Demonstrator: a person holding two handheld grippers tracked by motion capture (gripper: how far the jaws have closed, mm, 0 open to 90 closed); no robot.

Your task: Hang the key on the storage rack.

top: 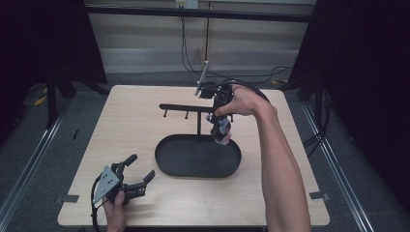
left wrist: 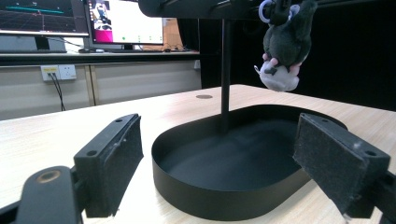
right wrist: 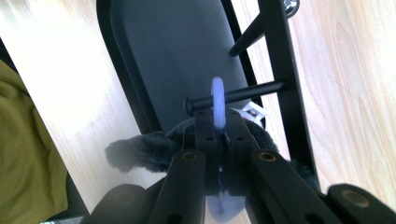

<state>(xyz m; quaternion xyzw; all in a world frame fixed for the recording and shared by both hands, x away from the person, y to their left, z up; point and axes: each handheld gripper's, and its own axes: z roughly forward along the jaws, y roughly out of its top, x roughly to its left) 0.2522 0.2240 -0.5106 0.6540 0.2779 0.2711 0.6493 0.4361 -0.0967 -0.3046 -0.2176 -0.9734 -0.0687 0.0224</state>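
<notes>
right gripper (right wrist: 218, 122) clamped on plush keychain (left wrist: 282, 44) ring (right wrist: 217, 100), at rack peg (right wrist: 236, 96), 1 o'clock over tray (top: 167, 162). soft, light; hold the stiff ring. left gripper (top: 141, 175) apart, 7 o'clock on bench (top: 130, 125).

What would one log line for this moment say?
right hand-held gripper: shut on ring, at peg | plush: hanging over tray | left hand-held gripper: open

Plush toy (top: 221, 131) hangs above tray (top: 167, 166) right end.

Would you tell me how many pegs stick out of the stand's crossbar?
3 show: two bare pegs left of the post, one at the right gripper carrying the toy's ring. Others may be hidden.
</notes>
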